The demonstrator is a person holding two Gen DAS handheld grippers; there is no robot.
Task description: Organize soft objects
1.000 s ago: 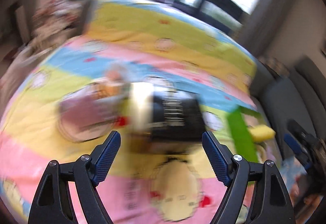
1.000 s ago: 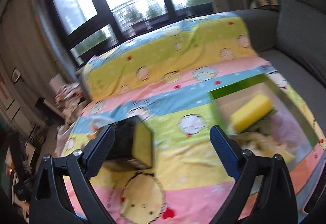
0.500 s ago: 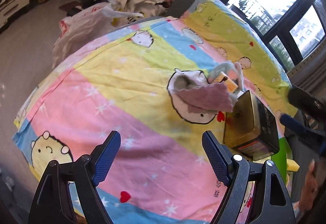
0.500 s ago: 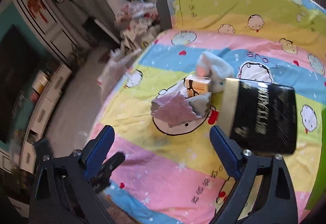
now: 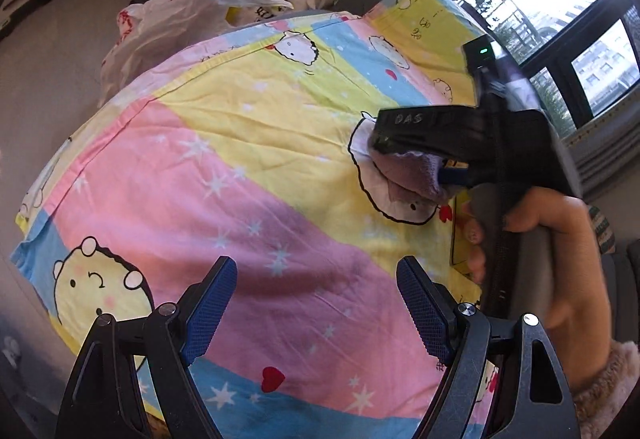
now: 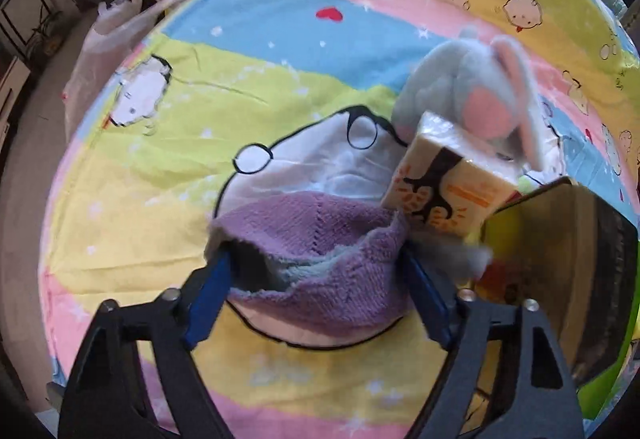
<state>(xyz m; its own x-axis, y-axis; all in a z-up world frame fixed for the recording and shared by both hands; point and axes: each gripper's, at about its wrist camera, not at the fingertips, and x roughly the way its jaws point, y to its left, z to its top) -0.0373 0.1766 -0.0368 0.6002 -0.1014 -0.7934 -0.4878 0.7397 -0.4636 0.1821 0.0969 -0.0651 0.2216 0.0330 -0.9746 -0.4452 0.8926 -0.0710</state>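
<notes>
From my left wrist view, the left tool (image 5: 316, 305) hangs released over the bare cartoon bedsheet (image 5: 224, 175), nothing between its pads, while the right tool (image 5: 448, 159) reaches down onto the purple cloth (image 5: 416, 179) further across the bed. From the right wrist view, the right tool (image 6: 316, 279) is closing with the purple cloth (image 6: 320, 259) bunched between its jaws; whether the pads already press it I cannot tell. The cloth lies on the sheet just beside a small carton (image 6: 448, 191), a grey plush (image 6: 472, 91) and a dark tin (image 6: 572, 279). I judge it light, floppy and forgiving, best pinched at the raised fold.
</notes>
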